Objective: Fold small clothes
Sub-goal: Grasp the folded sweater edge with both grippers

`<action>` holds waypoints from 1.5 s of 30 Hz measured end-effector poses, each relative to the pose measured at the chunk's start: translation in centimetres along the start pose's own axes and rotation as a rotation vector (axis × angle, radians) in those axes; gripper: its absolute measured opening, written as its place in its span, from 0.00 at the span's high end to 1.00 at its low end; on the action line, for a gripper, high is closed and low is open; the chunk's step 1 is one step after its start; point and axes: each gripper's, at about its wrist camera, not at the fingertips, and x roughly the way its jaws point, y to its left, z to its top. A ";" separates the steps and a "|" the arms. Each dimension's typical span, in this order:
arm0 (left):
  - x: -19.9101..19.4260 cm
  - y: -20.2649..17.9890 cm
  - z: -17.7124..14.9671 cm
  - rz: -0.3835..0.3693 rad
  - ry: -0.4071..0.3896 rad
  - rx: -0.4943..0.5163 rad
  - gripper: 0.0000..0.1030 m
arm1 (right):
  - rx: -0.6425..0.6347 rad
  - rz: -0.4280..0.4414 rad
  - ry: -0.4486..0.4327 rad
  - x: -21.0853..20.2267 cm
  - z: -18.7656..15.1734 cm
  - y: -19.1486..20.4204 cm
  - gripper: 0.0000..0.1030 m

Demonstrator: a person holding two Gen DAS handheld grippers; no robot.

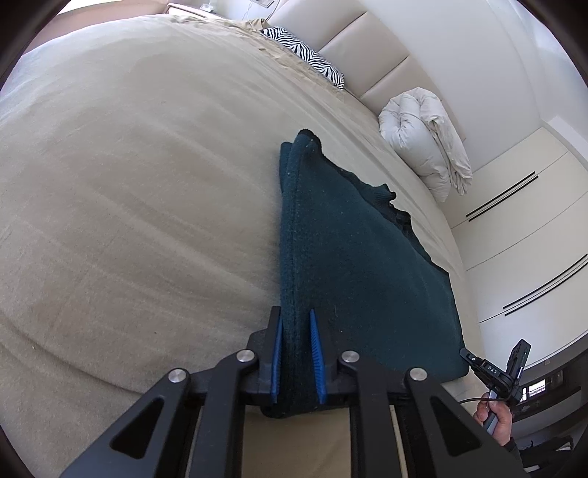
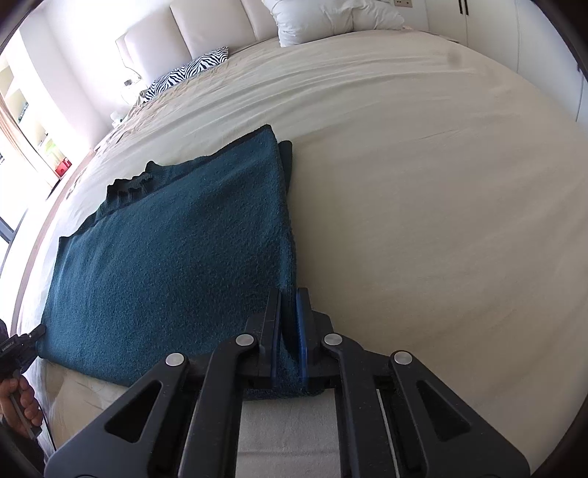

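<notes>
A dark teal knit sweater (image 1: 349,257) lies flat on the beige bed cover (image 1: 128,202), with its ribbed collar (image 1: 389,198) toward the far side. My left gripper (image 1: 294,316) is shut on the doubled near-left edge of the sweater, and the blue pads (image 1: 316,349) press the fabric from both sides. In the right wrist view the same sweater (image 2: 165,257) spreads out to the left. My right gripper (image 2: 288,294) is shut on its near-right edge, with a thin fold of cloth pinched between the pads (image 2: 301,331).
A zebra-print pillow (image 1: 305,55) (image 2: 183,73) and a rolled white duvet (image 1: 426,139) (image 2: 330,18) lie by the padded headboard (image 1: 360,47). White wardrobe doors (image 1: 514,220) stand beyond the bed. A hand (image 1: 494,415) (image 2: 18,400) holding the other gripper shows at each view's edge.
</notes>
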 end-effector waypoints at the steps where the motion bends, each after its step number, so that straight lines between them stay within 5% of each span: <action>1: 0.0 -0.1 0.0 0.004 -0.001 0.007 0.86 | 0.003 0.006 -0.004 -0.1 0.0 0.0 0.94; 14: -1.0 -1.4 -0.5 0.057 -0.021 0.078 0.90 | 0.048 0.020 -0.008 -1.0 -0.7 -0.9 0.95; 41: -1.5 0.6 -0.8 0.047 -0.001 0.063 0.92 | 0.110 0.066 0.018 -1.0 -2.5 -2.4 0.95; 45: -1.4 1.1 -0.6 0.048 0.005 0.033 0.82 | 0.118 0.090 0.023 -0.8 -2.6 -2.8 0.94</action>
